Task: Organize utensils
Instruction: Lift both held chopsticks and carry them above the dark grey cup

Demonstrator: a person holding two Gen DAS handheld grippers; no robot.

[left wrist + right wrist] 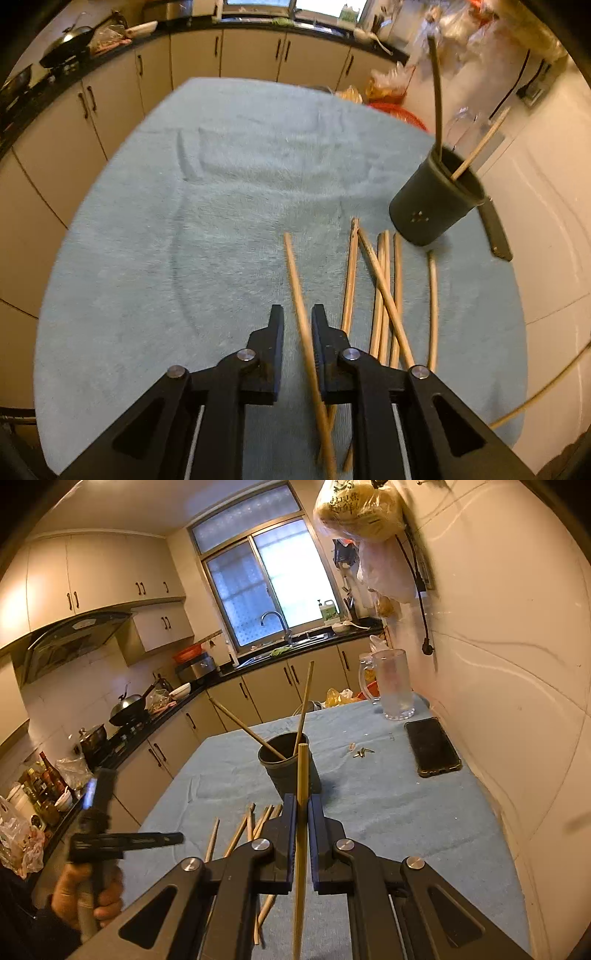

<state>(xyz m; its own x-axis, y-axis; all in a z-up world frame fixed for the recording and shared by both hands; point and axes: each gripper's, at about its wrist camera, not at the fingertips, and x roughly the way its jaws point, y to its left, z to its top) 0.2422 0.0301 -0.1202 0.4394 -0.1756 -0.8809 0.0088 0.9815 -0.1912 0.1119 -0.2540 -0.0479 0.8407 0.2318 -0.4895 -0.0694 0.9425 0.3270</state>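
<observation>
A dark utensil cup (436, 199) stands on the blue-clothed table, with two chopsticks in it; it also shows in the right wrist view (288, 768). Several wooden chopsticks (384, 288) lie loose on the cloth in front of it. My left gripper (297, 317) is low over the cloth, its jaws a little apart around one chopstick (295, 280) that lies between them. My right gripper (302, 805) is shut on a chopstick (302, 775), held in the air with its tip pointing at the cup. The left gripper also shows in the right wrist view (177, 837).
A black phone (432, 746) lies near the wall on the right, with a glass pitcher (391, 683) behind it. Small scraps (360, 751) lie between phone and cup. Kitchen cabinets and counter (110, 92) run along the far side and left.
</observation>
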